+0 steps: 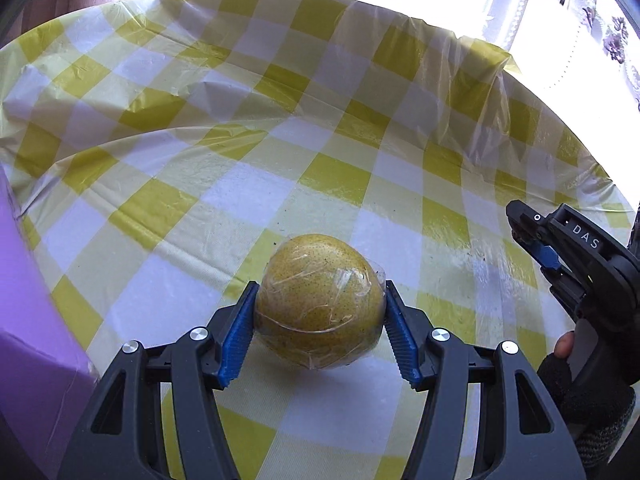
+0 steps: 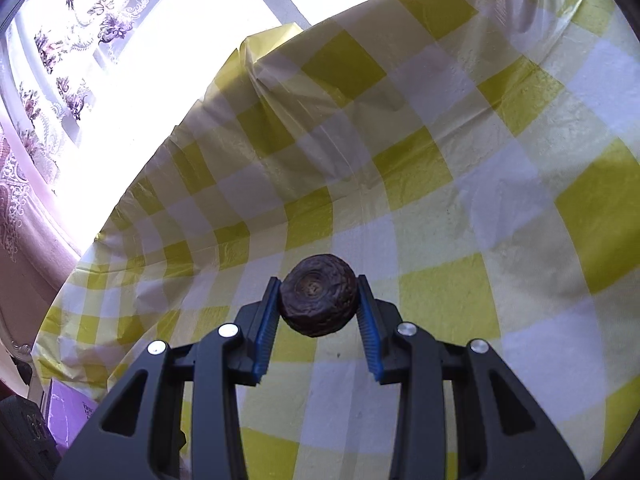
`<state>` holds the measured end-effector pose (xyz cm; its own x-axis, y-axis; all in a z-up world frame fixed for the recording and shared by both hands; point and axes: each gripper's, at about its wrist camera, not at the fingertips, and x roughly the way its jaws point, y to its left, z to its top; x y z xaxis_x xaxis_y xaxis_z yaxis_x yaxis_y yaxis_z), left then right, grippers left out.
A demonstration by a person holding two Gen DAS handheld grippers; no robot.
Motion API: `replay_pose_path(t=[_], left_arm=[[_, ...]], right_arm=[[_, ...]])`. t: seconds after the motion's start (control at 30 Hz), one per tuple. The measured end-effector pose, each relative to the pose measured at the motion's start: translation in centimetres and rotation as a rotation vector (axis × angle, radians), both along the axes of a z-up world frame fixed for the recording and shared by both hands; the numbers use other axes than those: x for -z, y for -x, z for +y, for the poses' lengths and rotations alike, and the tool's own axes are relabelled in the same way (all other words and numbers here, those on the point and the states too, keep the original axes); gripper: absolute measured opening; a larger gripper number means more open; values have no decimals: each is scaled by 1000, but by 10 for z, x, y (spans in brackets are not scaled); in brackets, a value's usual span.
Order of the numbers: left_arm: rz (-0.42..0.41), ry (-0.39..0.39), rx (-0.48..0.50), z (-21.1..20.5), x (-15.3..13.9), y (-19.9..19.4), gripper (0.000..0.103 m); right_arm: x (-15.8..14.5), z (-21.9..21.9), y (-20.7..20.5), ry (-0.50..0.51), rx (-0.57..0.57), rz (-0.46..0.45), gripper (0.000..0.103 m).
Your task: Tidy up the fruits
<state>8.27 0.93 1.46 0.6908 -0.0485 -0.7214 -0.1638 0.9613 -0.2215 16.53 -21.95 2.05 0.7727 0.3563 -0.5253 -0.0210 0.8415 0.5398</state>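
My left gripper (image 1: 320, 300) is shut on a yellow speckled pear (image 1: 318, 300) wrapped in clear film, held just above the yellow-and-white checked tablecloth (image 1: 240, 160). My right gripper (image 2: 319, 296) is shut on a small dark brown wrinkled round fruit (image 2: 318, 295), held above the same cloth (image 2: 440, 200). The right gripper also shows in the left wrist view (image 1: 532, 236) at the right edge, with a gloved hand on its handle; the fruit in it is hidden there.
A purple box (image 1: 28, 320) stands at the left edge of the table and shows low left in the right wrist view (image 2: 66, 412). A bright window with floral curtains (image 2: 60, 60) lies beyond the table's far edge.
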Motion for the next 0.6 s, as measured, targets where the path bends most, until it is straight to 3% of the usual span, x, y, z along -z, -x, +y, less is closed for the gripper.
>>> replay_pose_path(t=[0.23, 0.6], left_arm=[[-6, 18, 46, 5, 1, 41, 58], [-43, -6, 114, 9, 0, 109, 58]], right_arm=[[5, 24, 71, 68, -20, 59, 37], [-2, 51, 176, 185, -74, 25, 37]])
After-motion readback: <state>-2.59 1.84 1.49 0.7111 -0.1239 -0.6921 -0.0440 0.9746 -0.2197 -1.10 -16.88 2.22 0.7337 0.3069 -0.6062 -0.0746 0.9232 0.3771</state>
